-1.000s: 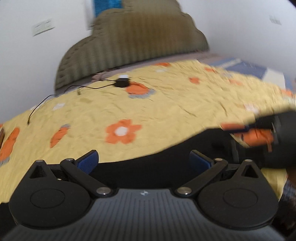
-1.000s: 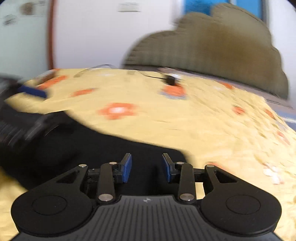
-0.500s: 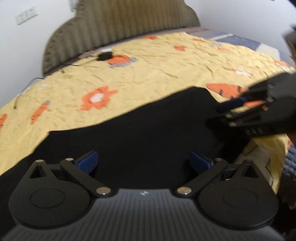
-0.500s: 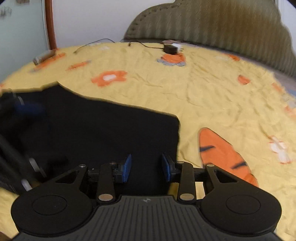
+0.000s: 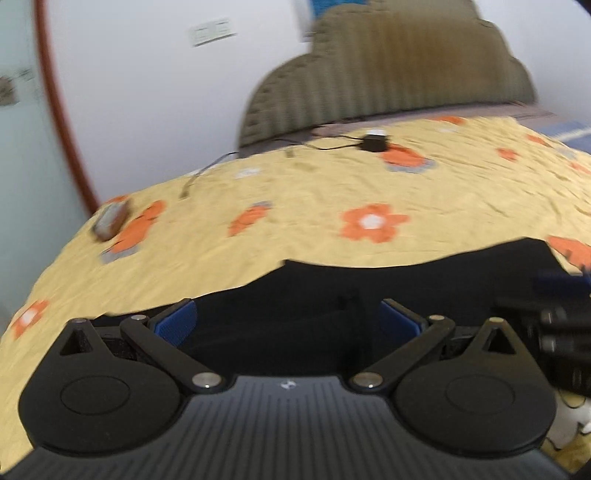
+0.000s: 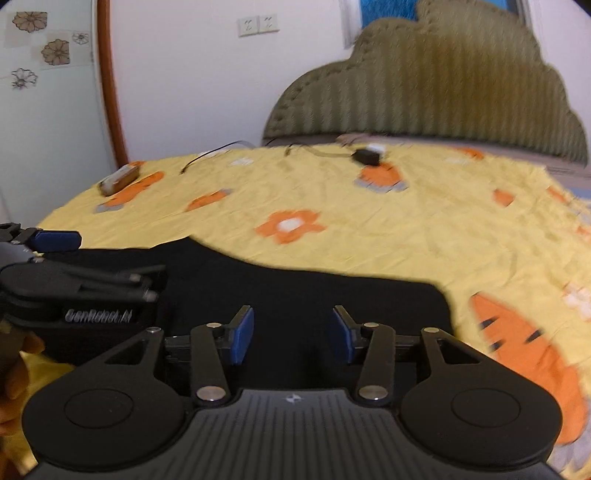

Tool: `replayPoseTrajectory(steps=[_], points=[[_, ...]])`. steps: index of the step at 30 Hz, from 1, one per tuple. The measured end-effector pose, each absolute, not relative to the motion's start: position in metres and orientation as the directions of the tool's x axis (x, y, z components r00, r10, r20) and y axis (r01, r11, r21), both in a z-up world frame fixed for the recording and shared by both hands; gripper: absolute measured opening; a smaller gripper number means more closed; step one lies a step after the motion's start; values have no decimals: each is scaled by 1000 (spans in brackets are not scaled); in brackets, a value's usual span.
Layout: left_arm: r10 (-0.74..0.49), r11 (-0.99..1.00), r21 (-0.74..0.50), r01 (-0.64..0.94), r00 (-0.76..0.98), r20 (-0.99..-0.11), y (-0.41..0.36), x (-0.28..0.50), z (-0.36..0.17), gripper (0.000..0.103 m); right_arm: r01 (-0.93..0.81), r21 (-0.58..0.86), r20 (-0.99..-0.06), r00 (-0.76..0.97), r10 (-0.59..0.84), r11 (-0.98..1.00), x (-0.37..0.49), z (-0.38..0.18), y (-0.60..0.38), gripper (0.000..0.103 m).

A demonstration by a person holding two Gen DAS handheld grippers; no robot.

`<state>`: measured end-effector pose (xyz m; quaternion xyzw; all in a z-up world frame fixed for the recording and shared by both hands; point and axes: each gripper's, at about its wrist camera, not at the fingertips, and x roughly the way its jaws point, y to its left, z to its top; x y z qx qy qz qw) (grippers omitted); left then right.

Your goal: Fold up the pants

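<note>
Black pants (image 5: 369,280) lie flat on the yellow flowered bedsheet (image 5: 332,192), near the bed's front edge; they also show in the right wrist view (image 6: 295,291). My left gripper (image 5: 288,325) is open wide and empty, just above the pants' near edge. My right gripper (image 6: 291,332) is open and empty, over the pants' right part. The right gripper shows blurred at the right edge of the left wrist view (image 5: 561,325). The left gripper shows at the left of the right wrist view (image 6: 74,280).
A black charger (image 6: 366,157) with a cable lies near the olive headboard (image 6: 443,92). A small brown-grey object (image 6: 120,179) lies at the bed's far left corner. White wall with a socket plate (image 6: 258,25) stands behind.
Both views have tilted up and swung left, showing more wall and headboard. The pants now fill less of each view. Both grippers stay open and empty.
</note>
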<state>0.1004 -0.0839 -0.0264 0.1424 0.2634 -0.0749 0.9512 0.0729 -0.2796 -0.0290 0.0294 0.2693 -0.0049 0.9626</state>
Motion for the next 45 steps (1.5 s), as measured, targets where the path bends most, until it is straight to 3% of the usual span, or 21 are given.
replayPoseTrajectory(steps=[2, 8, 20, 30, 39, 45], points=[[-33, 957, 229, 177, 852, -523, -74, 101, -27, 103, 7, 56, -524, 851, 24, 998, 69, -31, -268, 55], [24, 970, 215, 111, 839, -543, -47, 99, -30, 103, -45, 44, -529, 846, 62, 998, 61, -34, -242, 55], [35, 980, 179, 82, 824, -566, -23, 95, -33, 103, -59, 8, -519, 853, 55, 998, 54, -29, -228, 60], [12, 988, 134, 79, 821, -571, 7, 88, -29, 103, 4, -57, -476, 879, -31, 998, 50, -26, -201, 82], [134, 991, 84, -105, 801, -584, 110, 94, -18, 103, -313, -338, -430, 890, 150, 888, 60, -35, -92, 82], [219, 975, 109, -192, 794, -567, 162, 90, -13, 103, -397, -578, -361, 908, 212, 713, 64, -57, -10, 82]])
